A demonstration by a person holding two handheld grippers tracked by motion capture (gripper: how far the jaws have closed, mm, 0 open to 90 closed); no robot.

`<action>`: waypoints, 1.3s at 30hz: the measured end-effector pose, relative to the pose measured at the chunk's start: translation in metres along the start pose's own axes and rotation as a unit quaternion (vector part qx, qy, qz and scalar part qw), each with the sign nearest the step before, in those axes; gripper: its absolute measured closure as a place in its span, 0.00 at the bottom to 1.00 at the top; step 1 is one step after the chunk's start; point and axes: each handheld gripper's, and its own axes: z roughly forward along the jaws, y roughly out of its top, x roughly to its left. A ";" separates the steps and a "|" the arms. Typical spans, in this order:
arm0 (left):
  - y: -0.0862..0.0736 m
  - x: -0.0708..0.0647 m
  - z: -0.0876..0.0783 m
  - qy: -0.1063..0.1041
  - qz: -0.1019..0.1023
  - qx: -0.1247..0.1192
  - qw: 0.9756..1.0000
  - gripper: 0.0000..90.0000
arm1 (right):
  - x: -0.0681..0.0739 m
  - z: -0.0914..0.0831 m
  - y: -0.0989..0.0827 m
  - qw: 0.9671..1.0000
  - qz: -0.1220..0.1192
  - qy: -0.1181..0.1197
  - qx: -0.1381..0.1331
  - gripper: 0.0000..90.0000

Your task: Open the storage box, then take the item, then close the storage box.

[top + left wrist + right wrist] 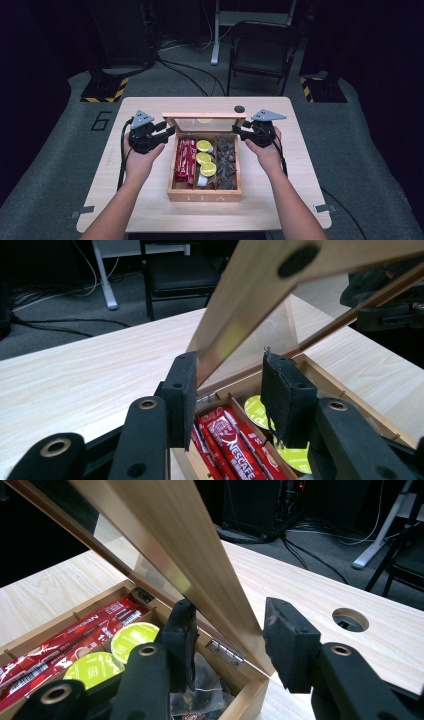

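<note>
You have a wooden tea box standing in the middle of the surface, and its glass-paned lid is raised at the far side, tilted up on its hinges. Your left gripper is at the left end of the lid. In the left gripper view its jaws stand partly apart with the lid's wooden frame between them; the left jaw is against the frame, the right one is apart from it, so the grip is not closed on the lid. Your right gripper is at the right end of the lid. In the right gripper view the lid frame passes between its two jaws, which are also half open, and I cannot tell if the pads really press on the wood. Inside the box, red coffee sticks lie in the left compartment, green-topped capsules in the middle one, dark tea sachets in the right one.
</note>
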 end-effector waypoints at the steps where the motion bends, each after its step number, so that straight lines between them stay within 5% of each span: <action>1: -0.002 0.000 0.001 0.000 -0.001 0.000 1.000 0.64 | 0.000 0.000 0.000 1.000 0.000 0.000 0.000 0.63; 39: -0.065 -0.026 0.038 -0.019 -0.044 0.055 0.997 0.67 | -0.001 0.001 0.001 1.000 0.003 0.002 0.000 0.63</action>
